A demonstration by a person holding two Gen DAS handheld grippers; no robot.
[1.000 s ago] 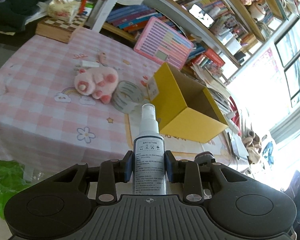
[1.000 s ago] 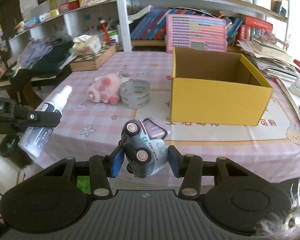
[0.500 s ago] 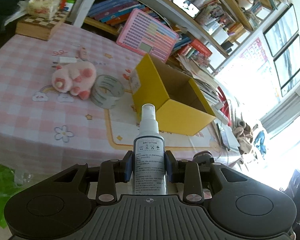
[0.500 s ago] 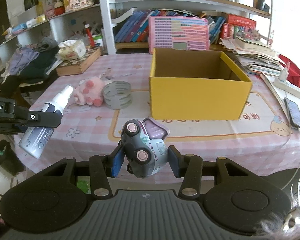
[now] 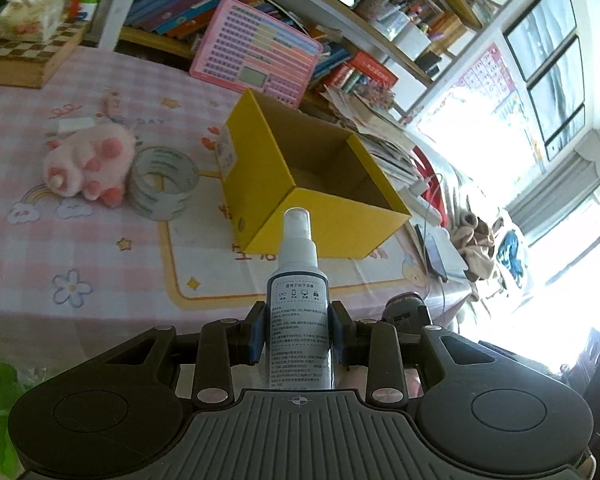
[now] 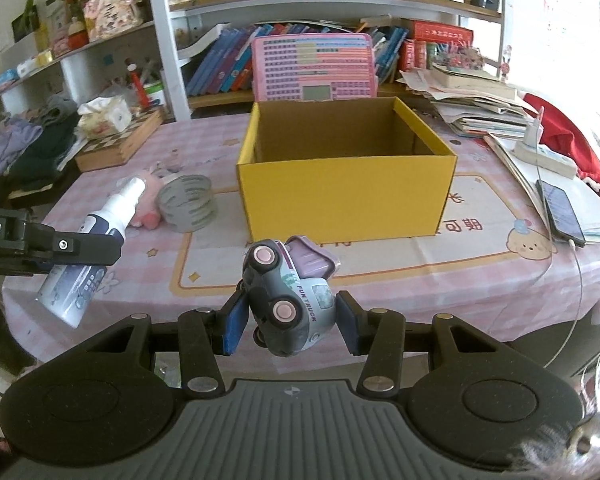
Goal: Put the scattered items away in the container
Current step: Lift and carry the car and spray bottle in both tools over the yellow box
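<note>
Two items ride clamped short of the empty yellow box [image 6: 346, 196] on the bench [image 6: 380, 264]: left tongs [image 5: 299, 332] hold the spray bottle [image 5: 299, 316], right tongs [image 6: 290, 320] the toy truck [image 6: 288, 296]; clear the near wall before releasing.

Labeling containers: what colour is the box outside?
Yellow; the box shows best in the right wrist view.

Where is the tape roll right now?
The tape roll lies flat on the table, left of the yellow box in the right wrist view, with the pink plush right beside it on its far side from the box.
</note>
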